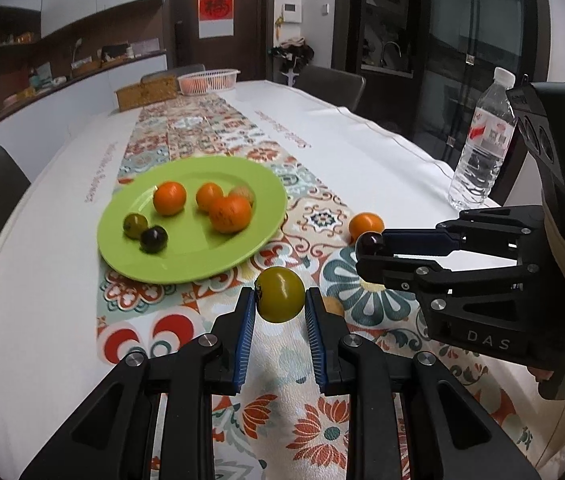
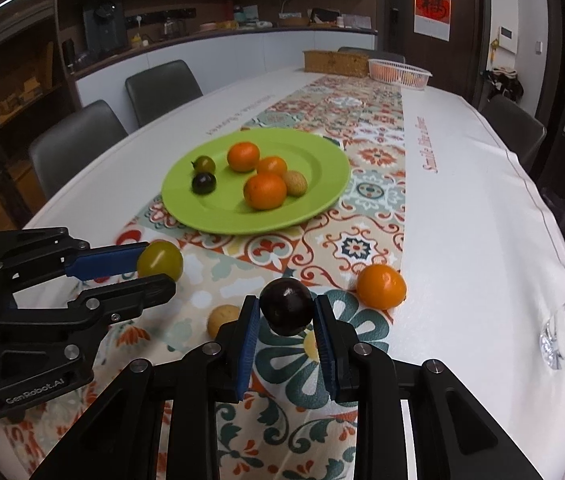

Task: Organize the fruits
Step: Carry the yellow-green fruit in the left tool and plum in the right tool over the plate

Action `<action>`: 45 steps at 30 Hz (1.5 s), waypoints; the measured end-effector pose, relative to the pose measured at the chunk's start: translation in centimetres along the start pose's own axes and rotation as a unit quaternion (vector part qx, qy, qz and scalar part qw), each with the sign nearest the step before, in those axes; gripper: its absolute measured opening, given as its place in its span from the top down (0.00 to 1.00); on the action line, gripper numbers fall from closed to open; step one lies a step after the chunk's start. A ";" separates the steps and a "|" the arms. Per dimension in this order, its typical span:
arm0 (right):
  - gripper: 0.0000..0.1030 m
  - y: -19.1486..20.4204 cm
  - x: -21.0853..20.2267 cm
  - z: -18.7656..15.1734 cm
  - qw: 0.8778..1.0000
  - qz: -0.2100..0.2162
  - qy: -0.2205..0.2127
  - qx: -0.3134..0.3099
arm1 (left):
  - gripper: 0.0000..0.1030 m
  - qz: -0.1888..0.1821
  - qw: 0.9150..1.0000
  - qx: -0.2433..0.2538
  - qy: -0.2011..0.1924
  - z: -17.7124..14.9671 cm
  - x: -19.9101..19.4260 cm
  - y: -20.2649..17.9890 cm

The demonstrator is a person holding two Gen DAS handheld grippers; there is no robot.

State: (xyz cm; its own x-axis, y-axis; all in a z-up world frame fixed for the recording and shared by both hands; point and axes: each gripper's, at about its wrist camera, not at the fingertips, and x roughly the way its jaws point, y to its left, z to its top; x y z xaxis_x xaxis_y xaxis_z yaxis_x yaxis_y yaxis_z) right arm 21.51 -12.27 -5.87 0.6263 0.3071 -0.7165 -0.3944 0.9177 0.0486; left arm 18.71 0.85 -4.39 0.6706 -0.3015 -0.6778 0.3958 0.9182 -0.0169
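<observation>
Left gripper [image 1: 280, 300]: closed on green fruit [image 1: 279, 294], held short of plate [image 1: 130, 256].
Right gripper [image 2: 287, 312]: closed on dark fruit [image 2: 287, 306].
Placing: each is best lowered onto bare plate, clear of oranges [image 2: 264, 190], then released gently.

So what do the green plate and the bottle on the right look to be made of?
The green plate looks like smooth plastic or melamine: uniform lime colour with a soft sheen, though glazed ceramic can't be ruled out. The water bottle looks like thin clear plastic: see-through ribbed walls, a white screw cap and a printed wrap label.
</observation>
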 end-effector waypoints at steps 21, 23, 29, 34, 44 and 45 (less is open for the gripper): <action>0.72 0.9 -3.7 4.4 0.997 0.014 -0.072 -0.002 | 0.75 0.048 0.997 -0.039 -0.047 3.3 -3.3 1.9; 0.72 0.9 -3.6 5.0 0.997 0.017 -0.076 0.000 | 0.75 0.048 0.997 -0.046 -0.047 3.6 -3.2 2.3; 0.72 0.5 -2.7 6.9 0.997 0.029 -0.077 0.002 | 0.75 0.053 0.995 -0.062 -0.049 4.8 -2.5 3.6; 0.72 0.3 -1.5 8.7 0.997 0.026 -0.078 -0.004 | 0.75 0.059 0.995 -0.071 -0.049 6.0 -1.7 4.7; 0.72 -0.5 2.5 11.6 0.998 0.025 -0.056 -0.002 | 0.75 0.057 0.994 -0.094 -0.030 7.2 1.0 7.1; 0.72 -0.5 2.8 11.7 0.998 0.023 -0.053 -0.003 | 0.75 0.057 0.993 -0.095 -0.028 7.2 1.2 7.2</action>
State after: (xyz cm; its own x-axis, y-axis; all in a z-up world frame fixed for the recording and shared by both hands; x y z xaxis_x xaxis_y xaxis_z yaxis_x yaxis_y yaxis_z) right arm 31.38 -8.91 0.22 0.6749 0.3751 -0.6355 -0.4285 0.9003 0.0763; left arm 26.91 5.26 0.01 0.7407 -0.2012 -0.6410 0.1923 0.9777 -0.0847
